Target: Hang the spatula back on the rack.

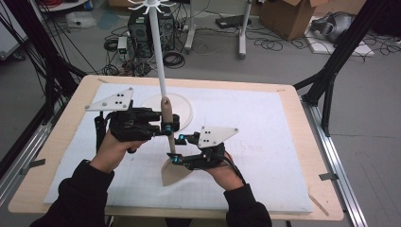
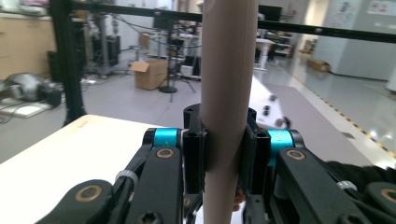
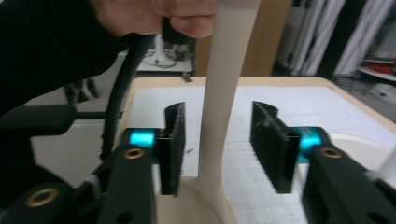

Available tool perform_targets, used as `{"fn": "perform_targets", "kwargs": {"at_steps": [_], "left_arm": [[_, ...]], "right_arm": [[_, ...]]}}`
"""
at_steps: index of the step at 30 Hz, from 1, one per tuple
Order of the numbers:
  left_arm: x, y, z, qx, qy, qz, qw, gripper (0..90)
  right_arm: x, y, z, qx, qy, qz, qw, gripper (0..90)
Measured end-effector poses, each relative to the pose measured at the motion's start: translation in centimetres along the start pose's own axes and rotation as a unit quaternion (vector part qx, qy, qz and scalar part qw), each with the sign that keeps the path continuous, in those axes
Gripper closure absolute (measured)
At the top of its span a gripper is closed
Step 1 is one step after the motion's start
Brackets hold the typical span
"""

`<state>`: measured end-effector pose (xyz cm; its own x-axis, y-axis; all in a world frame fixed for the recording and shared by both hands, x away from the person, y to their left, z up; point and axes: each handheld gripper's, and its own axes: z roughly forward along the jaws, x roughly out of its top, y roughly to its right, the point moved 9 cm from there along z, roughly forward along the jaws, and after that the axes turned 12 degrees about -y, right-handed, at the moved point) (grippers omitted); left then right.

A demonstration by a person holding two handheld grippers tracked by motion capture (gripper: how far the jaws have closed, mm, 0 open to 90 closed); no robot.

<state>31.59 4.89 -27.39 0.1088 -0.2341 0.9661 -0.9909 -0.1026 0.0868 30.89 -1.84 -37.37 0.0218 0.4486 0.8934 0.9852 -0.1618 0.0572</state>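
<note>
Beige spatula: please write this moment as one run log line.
left tongs: shut on beige spatula handle | right tongs: open around handle, not touching | spatula: upright

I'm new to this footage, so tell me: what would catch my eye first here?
A tall beige spatula stands upright near the middle of the table, its blade down on the white mat. The left gripper is clamped on its handle, while the right gripper has its jaws open around the handle lower down. Behind stands a white pole stand on a round base.
</note>
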Motion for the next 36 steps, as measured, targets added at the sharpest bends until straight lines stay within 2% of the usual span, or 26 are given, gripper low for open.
{"fn": "perform_targets", "kwargs": {"at_steps": [1,2,3,4,5,7,10,11,12,13,14,19,24,27,29,30,31,33,36], "left_arm": [[0.0,0.0,0.0,0.0,0.0,0.0,1.0,74.1],[0.0,0.1,0.1,-0.003,0.002,0.001,1.0,74.1],[-0.1,0.1,0.1,0.0,0.003,0.001,1.0,74.1],[-0.1,0.1,0.1,0.0,0.003,0.001,1.0,74.0],[-0.2,0.0,0.1,0.004,0.001,0.002,1.0,74.0],[-0.4,-0.5,0.1,0.028,0.003,-0.004,0.9996,73.7],[-0.5,-1.2,0.0,0.077,0.009,-0.009,0.997,71.6],[-0.6,-1.5,0.0,0.09,0.01,-0.013,0.9958,67.3],[-0.7,-1.7,-0.1,0.102,0.012,-0.015,0.9946,63.9],[-0.7,-1.7,-0.1,0.102,0.012,-0.015,0.9946,62.3],[-1.0,-2.1,-0.1,0.12,0.01,-0.019,0.9925,61.4],[-1.8,-2.7,0.1,0.125,0.011,-0.039,0.9913,59.5],[-2.2,-2.8,0.5,0.117,-0.002,-0.043,0.9922,73.9],[-2.2,-2.8,0.6,0.111,-0.002,-0.048,0.9926,74.7],[-2.1,-2.8,0.5,0.106,0.001,-0.05,0.9931,74.8],[-2.0,-3.0,0.4,0.105,0.004,-0.057,0.9928,74.9],[-1.9,-3.2,0.3,0.108,0.006,-0.061,0.9922,74.9],[-1.7,-3.6,-0.1,0.114,0.006,-0.06,0.9917,74.9],[-1.1,-4.3,-0.7,0.125,0.008,-0.061,0.9902,75.0]], "right_arm": [[0.0,0.0,0.0,0.0,0.0,0.0,1.0,59.6],[-0.1,-0.2,0.3,0.016,-0.004,0.0,0.9999,69.3],[-0.2,-0.2,0.4,0.021,-0.008,0.002,0.9997,74.4],[-0.3,-0.2,0.6,0.028,-0.011,0.014,0.9995,78.0],[-0.4,-0.2,0.7,0.028,-0.012,0.025,0.9992,78.3],[-0.5,-0.2,1.0,0.024,-0.013,0.033,0.9991,78.6],[-0.6,0.4,1.3,-0.009,-0.02,0.051,0.9984,78.8],[-0.8,0.6,1.4,-0.021,-0.024,0.058,0.9978,78.8],[-0.9,0.8,1.5,-0.031,-0.028,0.065,0.997,78.8],[-1.0,1.0,1.6,-0.04,-0.027,0.074,0.996,78.9],[-1.1,1.2,1.6,-0.049,-0.028,0.083,0.995,78.9],[-1.4,1.8,1.7,-0.067,-0.028,0.101,0.9922,78.9],[-1.4,1.7,1.7,-0.075,-0.033,0.103,0.9913,78.9],[-1.5,1.8,1.8,-0.079,-0.037,0.105,0.9907,78.9],[-1.4,1.6,1.7,-0.082,-0.037,0.104,0.9905,77.6],[-1.4,1.7,1.5,-0.084,-0.036,0.102,0.9906,71.3],[-1.4,1.7,1.4,-0.089,-0.036,0.105,0.9898,60.1],[-1.5,1.9,0.9,-0.1,-0.034,0.107,0.9885,51.2],[-2.1,2.4,-0.4,-0.134,-0.046,0.098,0.9851,39.6]]}}
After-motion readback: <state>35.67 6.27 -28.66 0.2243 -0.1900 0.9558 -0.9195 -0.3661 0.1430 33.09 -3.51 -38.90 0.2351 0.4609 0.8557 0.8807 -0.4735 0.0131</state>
